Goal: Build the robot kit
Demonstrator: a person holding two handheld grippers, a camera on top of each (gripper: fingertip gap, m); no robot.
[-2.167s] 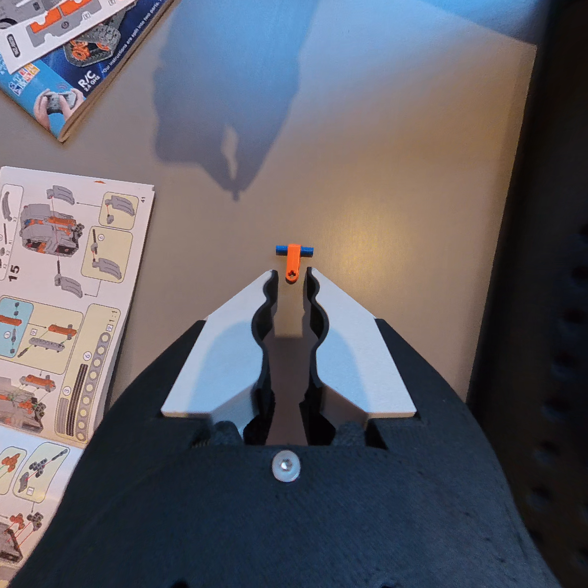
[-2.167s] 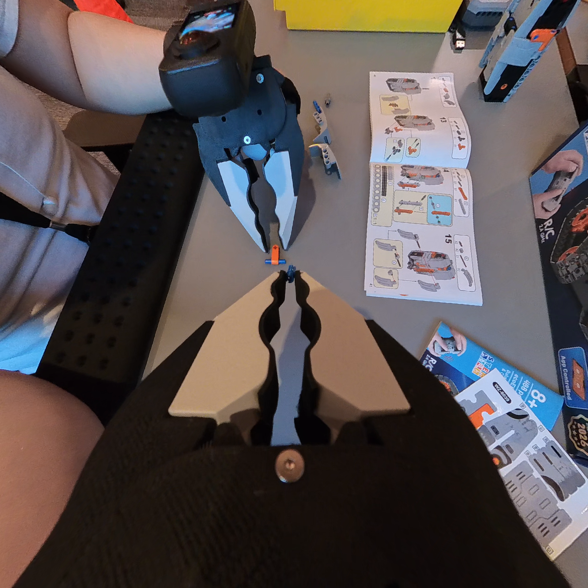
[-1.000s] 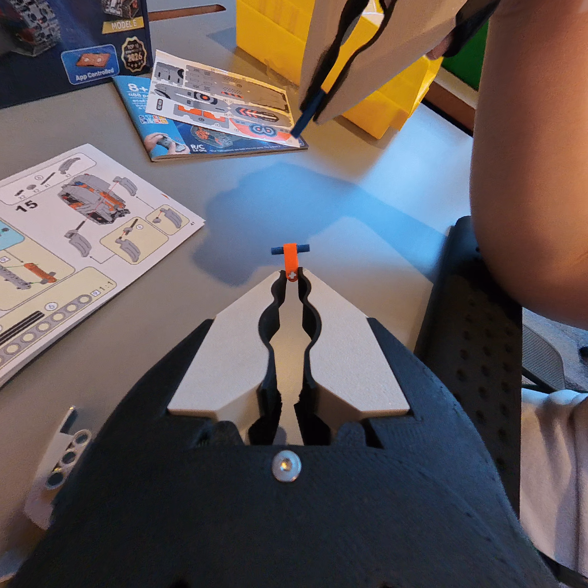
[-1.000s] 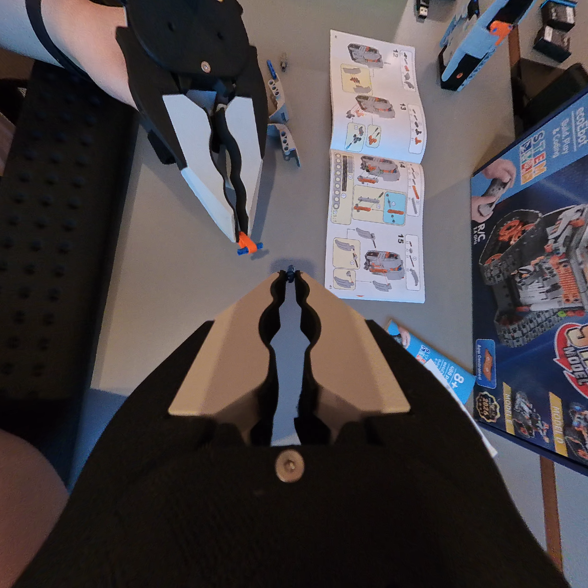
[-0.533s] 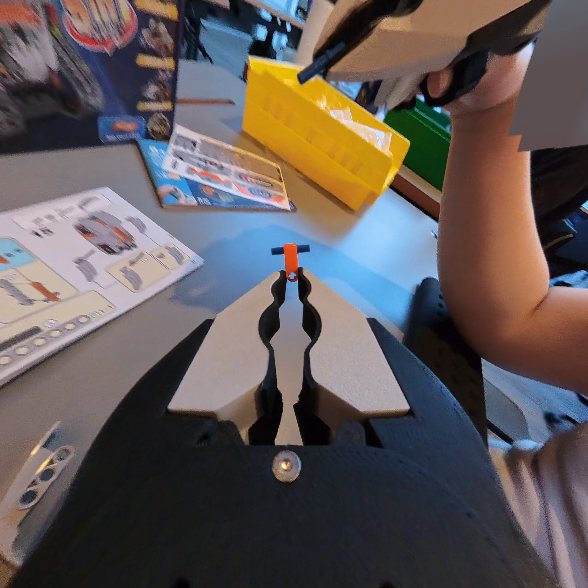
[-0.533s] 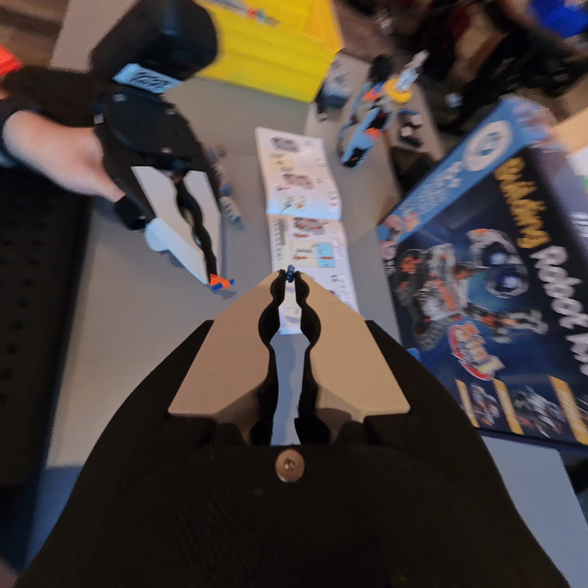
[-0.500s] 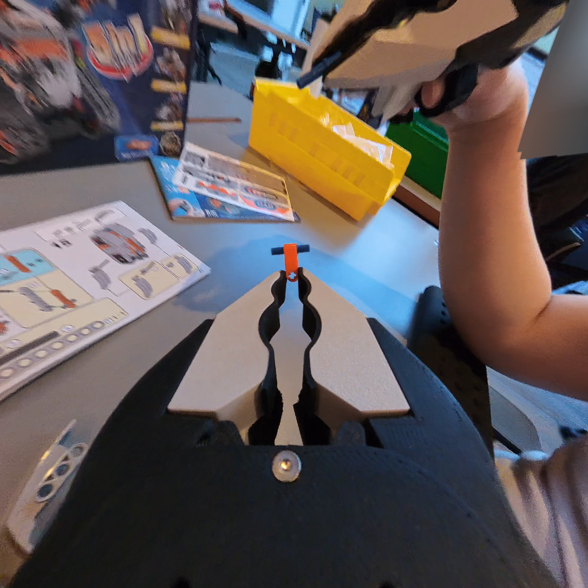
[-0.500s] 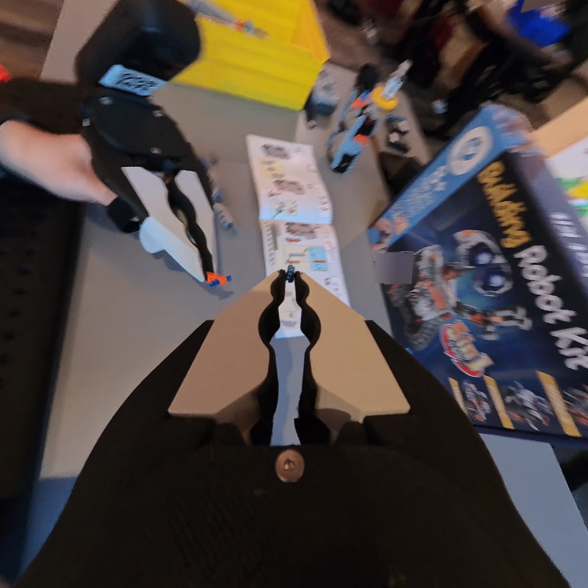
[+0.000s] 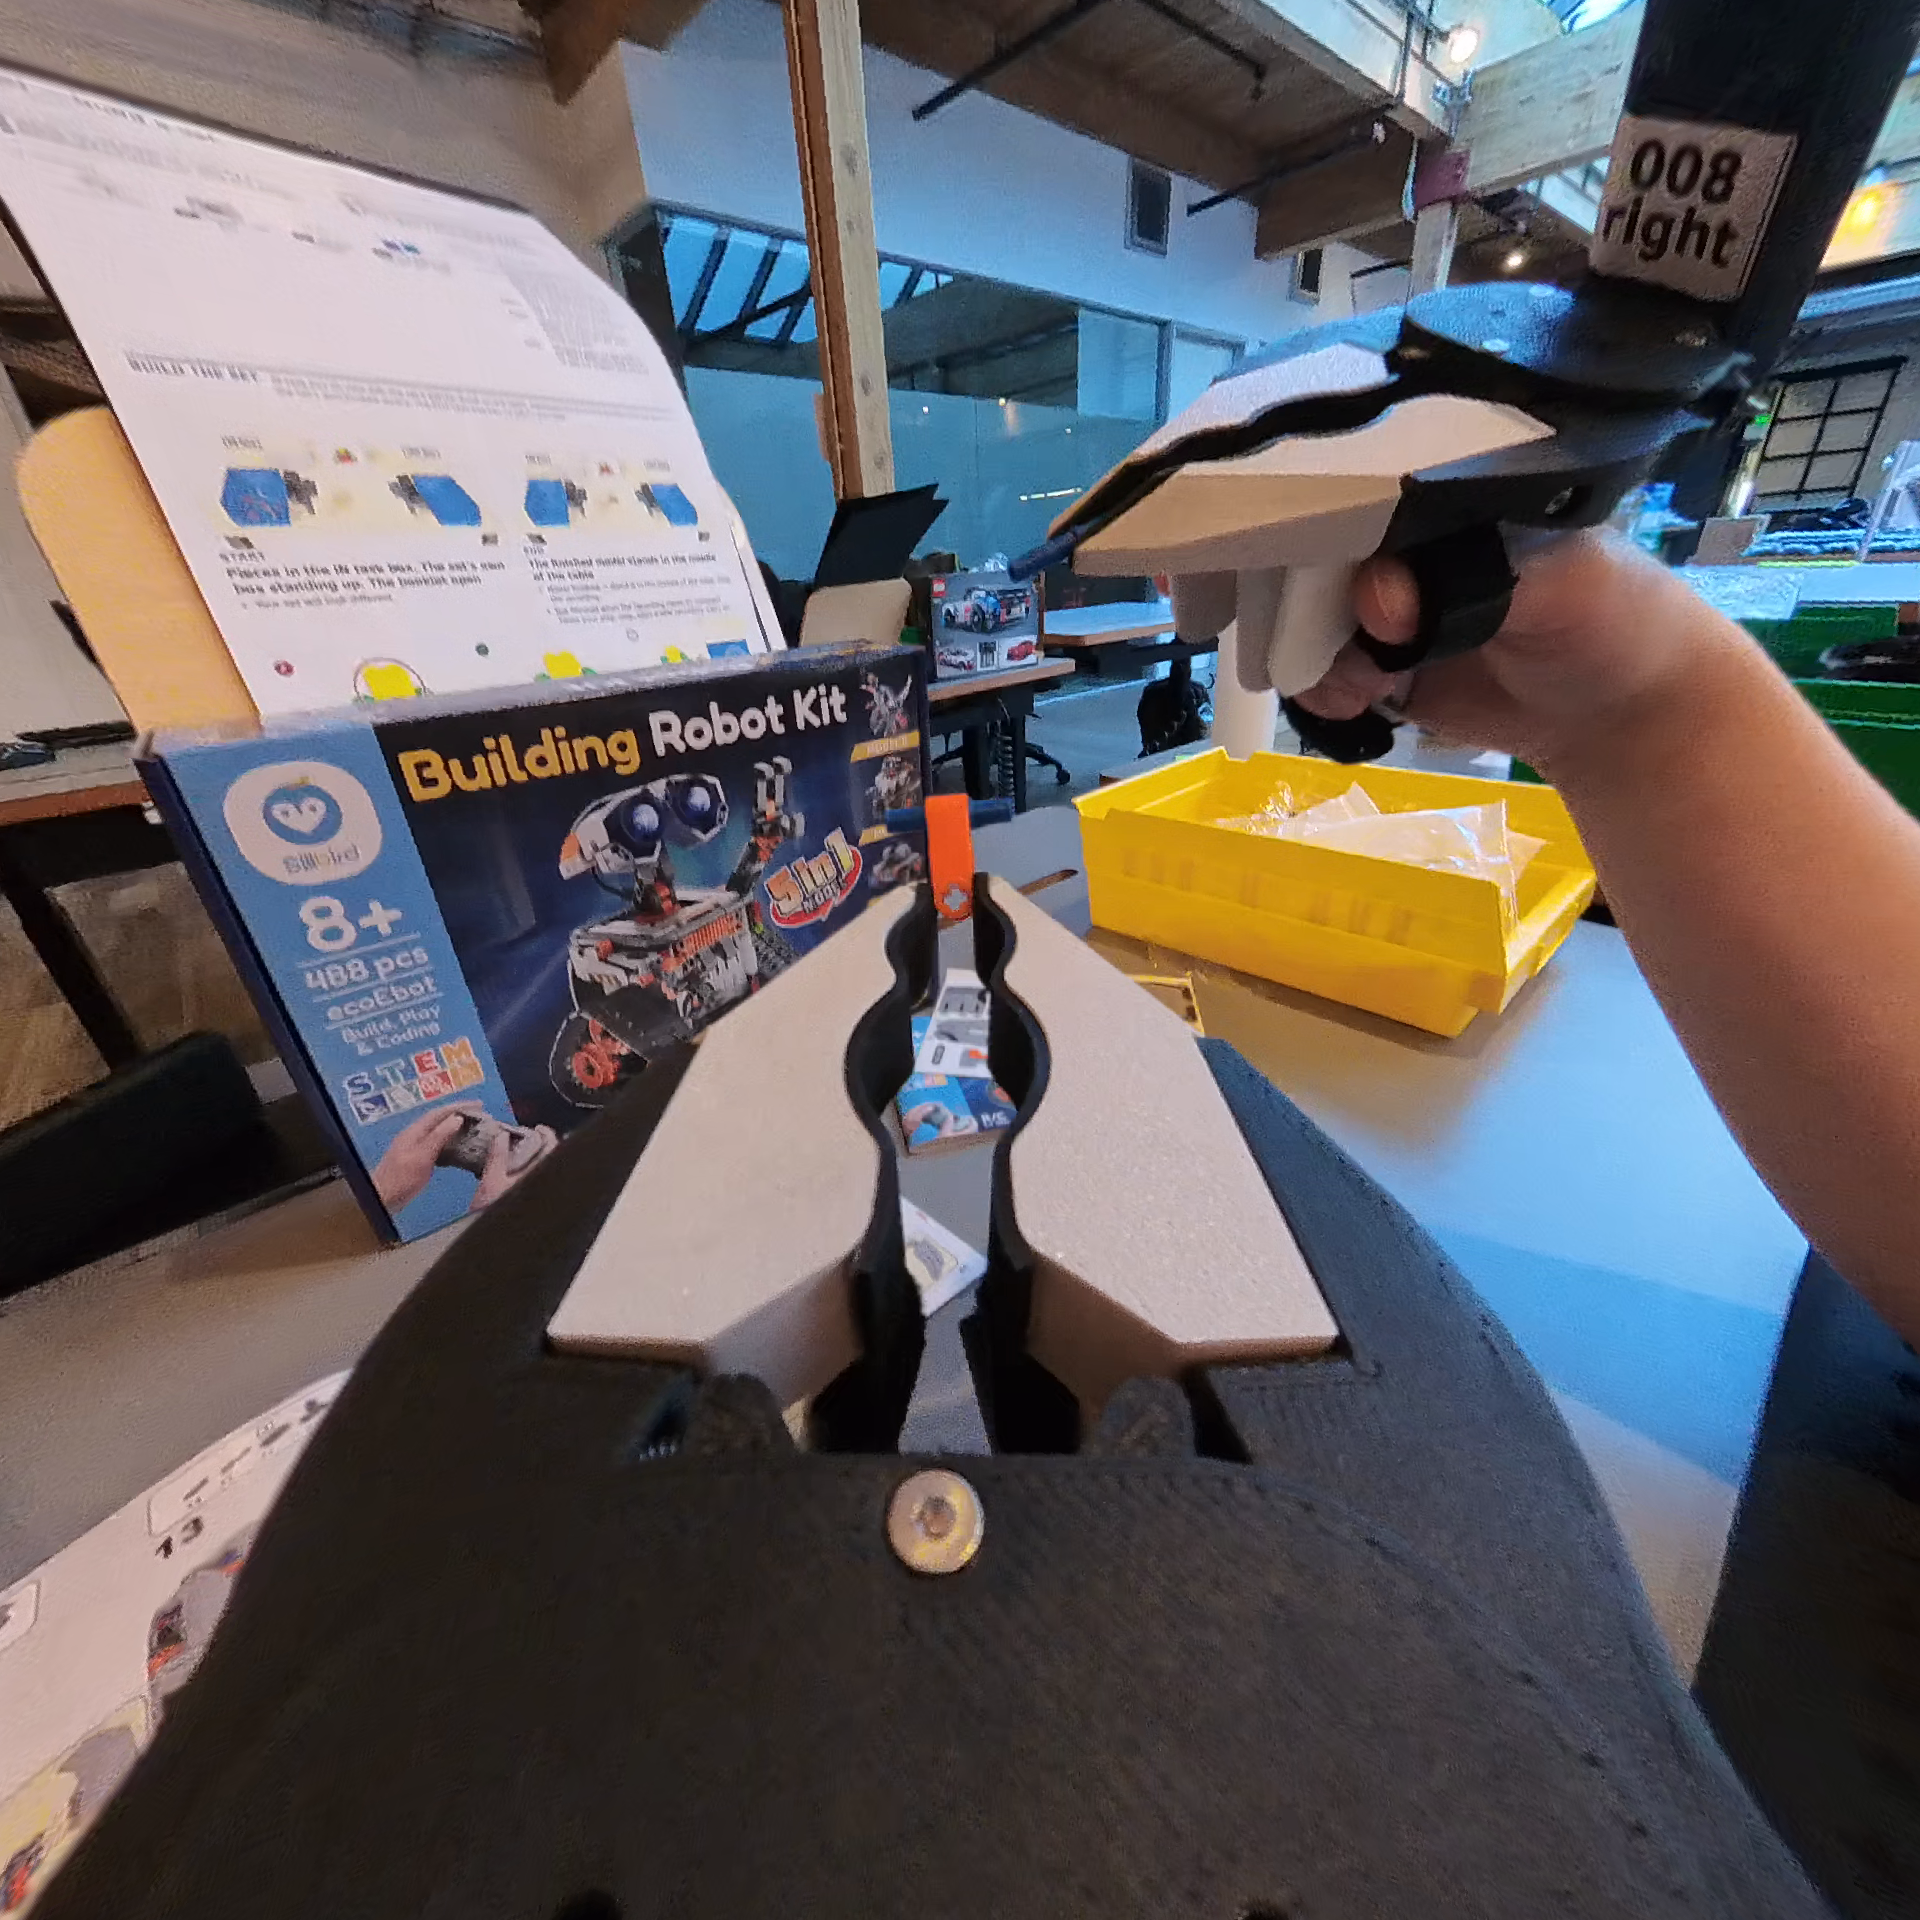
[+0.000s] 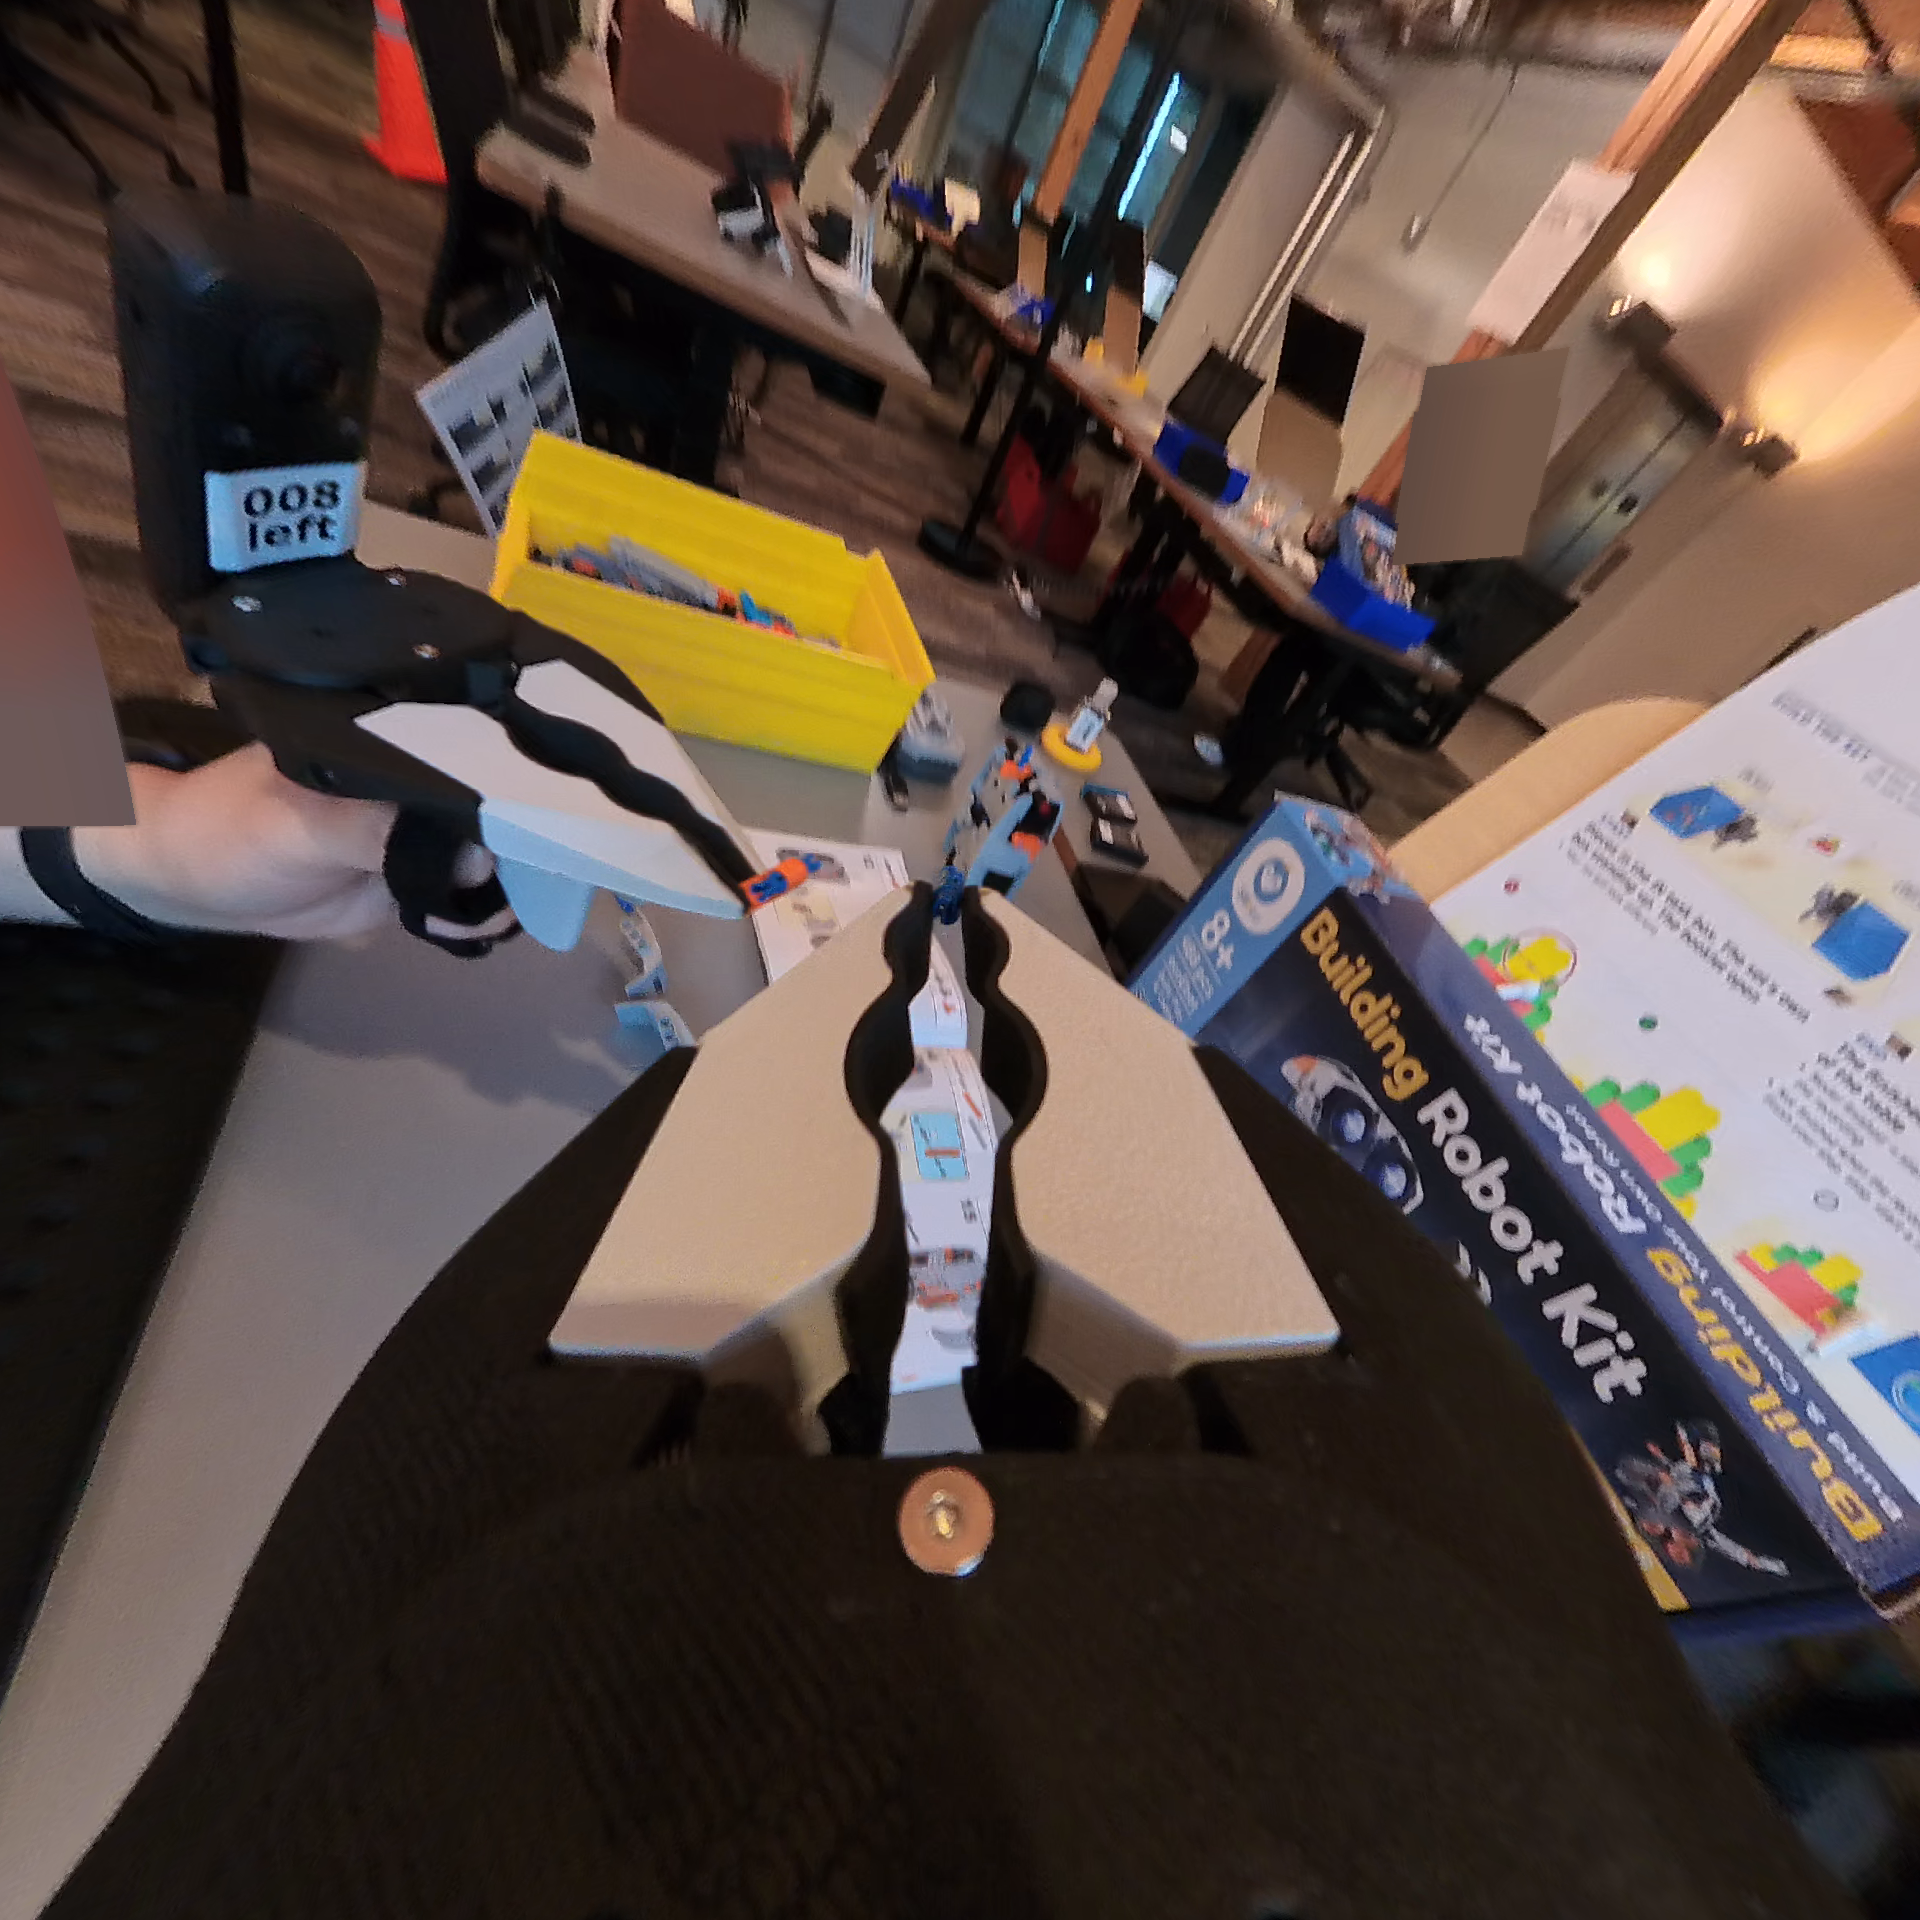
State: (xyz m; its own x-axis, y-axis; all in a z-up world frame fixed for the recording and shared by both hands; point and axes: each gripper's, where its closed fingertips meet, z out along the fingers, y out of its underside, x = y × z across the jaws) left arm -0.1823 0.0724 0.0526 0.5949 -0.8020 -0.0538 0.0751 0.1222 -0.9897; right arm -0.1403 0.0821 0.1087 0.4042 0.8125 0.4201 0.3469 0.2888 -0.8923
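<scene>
Two claws are raised above the grey tabletop (image 9: 1538, 1143), each pressed together on a small building-toy part. Nearest in the left wrist view, the left claw (image 9: 948, 902) pinches the lower end of an orange connector (image 9: 948, 847), which stands upright past the tips with a blue pin (image 9: 971, 814) crossing its top. In the right wrist view, the right claw (image 10: 943, 902) grips a dark blue pin (image 10: 945, 891) end-on, only a stub of it showing between the tips.

The two held parts are near each other but apart; from the right wrist view the left claw sits just to the left, tips pointing toward the right one.

Judging from this, bringing the pieces together well would call for squaring the pin's axis to a hole in the connector first and keeping both grips firm, since each part is held only by a small end and could twist.

Beyond lie an open instruction booklet (image 10: 935, 1143) flat on the tabletop, a blue toy box (image 9: 540, 914) standing on edge, and a printed sheet (image 9: 364, 436) leaning behind it. Farther off sit a yellow bin (image 9: 1330, 914) with clear bags, a second yellow bin (image 10: 717, 634) holding loose parts, and other tables in the blurred room.
</scene>
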